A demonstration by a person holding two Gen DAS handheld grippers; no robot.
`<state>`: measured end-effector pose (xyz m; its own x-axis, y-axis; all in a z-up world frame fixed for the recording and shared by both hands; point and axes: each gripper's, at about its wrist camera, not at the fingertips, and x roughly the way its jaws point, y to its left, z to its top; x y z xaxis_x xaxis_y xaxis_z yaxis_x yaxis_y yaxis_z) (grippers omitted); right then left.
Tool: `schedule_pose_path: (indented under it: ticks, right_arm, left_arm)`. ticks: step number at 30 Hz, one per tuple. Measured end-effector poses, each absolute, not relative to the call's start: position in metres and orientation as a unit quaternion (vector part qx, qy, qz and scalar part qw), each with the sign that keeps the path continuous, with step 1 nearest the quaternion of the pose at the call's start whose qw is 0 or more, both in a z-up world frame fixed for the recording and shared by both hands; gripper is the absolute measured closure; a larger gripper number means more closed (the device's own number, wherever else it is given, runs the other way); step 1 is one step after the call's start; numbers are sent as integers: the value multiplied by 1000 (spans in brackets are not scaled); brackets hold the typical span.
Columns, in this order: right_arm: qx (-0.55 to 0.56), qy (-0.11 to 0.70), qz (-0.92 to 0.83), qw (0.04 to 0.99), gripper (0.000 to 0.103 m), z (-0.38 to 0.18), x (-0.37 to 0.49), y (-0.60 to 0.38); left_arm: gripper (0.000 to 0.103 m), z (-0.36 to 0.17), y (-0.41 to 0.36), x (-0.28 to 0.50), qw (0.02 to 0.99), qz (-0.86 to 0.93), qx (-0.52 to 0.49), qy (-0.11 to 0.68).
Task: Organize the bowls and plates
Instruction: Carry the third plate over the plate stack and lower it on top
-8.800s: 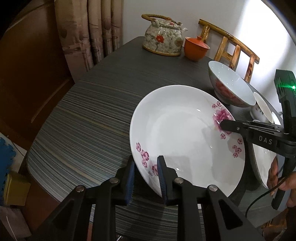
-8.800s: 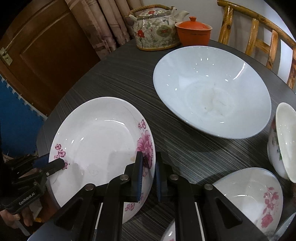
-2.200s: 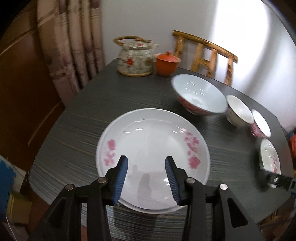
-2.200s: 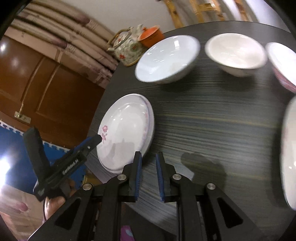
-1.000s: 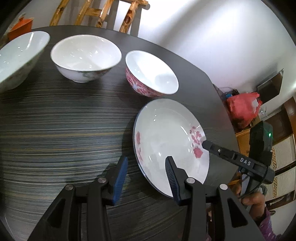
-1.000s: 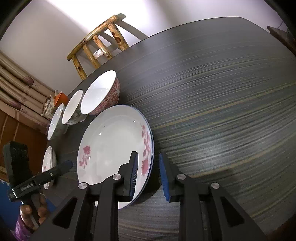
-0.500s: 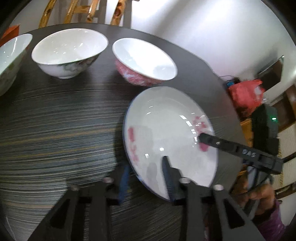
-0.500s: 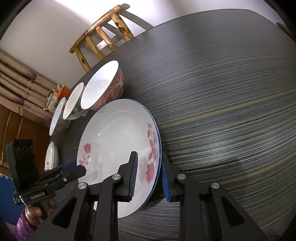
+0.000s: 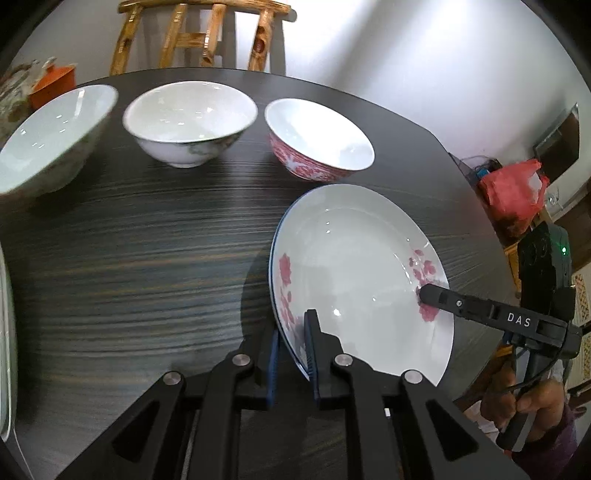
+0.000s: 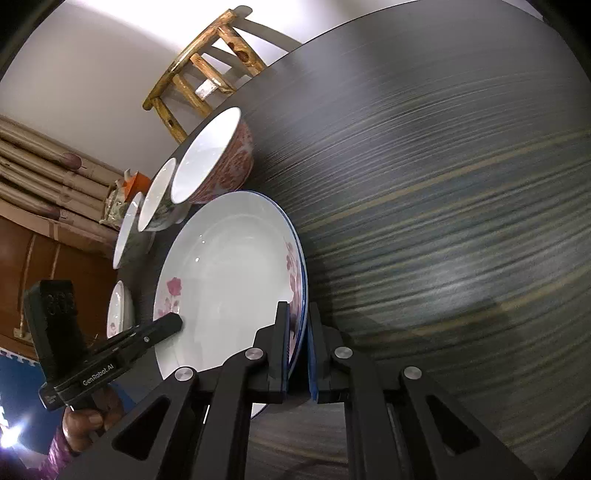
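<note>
Now plate (image 9: pixel 354 266) between both claws

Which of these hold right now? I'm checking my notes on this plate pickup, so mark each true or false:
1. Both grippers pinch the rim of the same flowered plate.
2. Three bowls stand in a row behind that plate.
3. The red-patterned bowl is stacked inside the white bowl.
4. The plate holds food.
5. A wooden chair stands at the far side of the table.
1. True: the left gripper and the right gripper each clamp the plate at opposite edges.
2. True.
3. False: the red-patterned bowl stands on the table beside the white bowl.
4. False: it is empty.
5. True: the chair is there.
</note>
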<state>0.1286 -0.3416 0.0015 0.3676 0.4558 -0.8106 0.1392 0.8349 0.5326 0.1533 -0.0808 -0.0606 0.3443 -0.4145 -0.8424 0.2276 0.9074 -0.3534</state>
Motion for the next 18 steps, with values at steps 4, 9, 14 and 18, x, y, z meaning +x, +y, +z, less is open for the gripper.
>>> schedule_pose_path:
  ticks: [4,9,14,18]
  right_arm:
    - [267,551,115,783,93,9,125,-329]
    - [257,554,133,780,93,15,123,-306]
    - [252,561,150,774,93,16,123,-283]
    - [244,567,164,770,93,17,121,-268]
  left_arm:
    - [91,-56,-62,143,819,-186,-98,534]
    - [91,-52,-47,131,823,-171,-110,531]
    - [91,-47,-22,116,828,-156,-117,526]
    - [91,-45,-3,107,830,-143,-127,524]
